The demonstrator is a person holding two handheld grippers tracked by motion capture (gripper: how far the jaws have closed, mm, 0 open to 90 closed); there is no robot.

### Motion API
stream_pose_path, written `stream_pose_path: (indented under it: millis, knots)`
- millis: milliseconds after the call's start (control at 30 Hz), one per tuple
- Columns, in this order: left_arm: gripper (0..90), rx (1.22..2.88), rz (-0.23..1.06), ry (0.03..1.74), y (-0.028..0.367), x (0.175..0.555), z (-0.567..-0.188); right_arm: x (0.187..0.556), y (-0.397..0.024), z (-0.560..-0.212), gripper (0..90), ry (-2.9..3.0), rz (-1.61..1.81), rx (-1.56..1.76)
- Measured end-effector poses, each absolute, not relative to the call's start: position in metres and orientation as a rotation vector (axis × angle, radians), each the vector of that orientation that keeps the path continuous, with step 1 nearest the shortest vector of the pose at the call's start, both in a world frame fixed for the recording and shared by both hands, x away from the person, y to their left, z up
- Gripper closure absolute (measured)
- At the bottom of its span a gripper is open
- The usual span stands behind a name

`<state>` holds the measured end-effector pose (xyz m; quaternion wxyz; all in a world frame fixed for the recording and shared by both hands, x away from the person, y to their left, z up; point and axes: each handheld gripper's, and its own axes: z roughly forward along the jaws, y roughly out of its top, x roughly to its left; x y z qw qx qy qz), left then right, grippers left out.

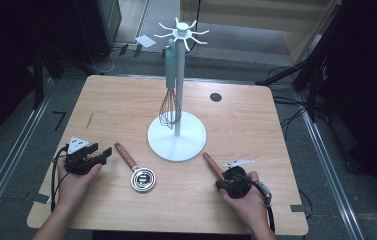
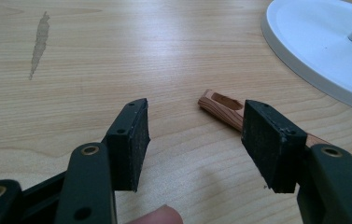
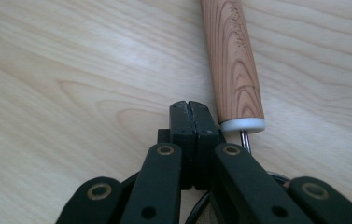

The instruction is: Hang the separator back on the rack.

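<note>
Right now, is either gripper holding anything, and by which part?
Nothing is held. The right gripper is shut with nothing between its jaws, beside a wooden handle. The left gripper is open over bare table.

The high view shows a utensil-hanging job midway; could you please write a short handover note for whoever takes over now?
Left gripper: jaws open and empty, by the handle tip of the round-headed utensil lying flat.
Right gripper: jaws shut on nothing, beside the second wooden handle.
Done: whisk hangs on the white stand.
Left: probably hang both lying utensils.
</note>
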<state>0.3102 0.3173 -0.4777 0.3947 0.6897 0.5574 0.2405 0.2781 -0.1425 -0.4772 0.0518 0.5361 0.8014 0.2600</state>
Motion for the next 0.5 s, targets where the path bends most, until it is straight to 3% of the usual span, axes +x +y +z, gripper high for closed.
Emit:
stream_pose_path:
  millis: [500]
  knots:
    - [42.5,1.742,0.614,1.422,0.320,0.311,-0.478,0.293,-0.163,-0.480,90.0,2.337,0.783,1.686]
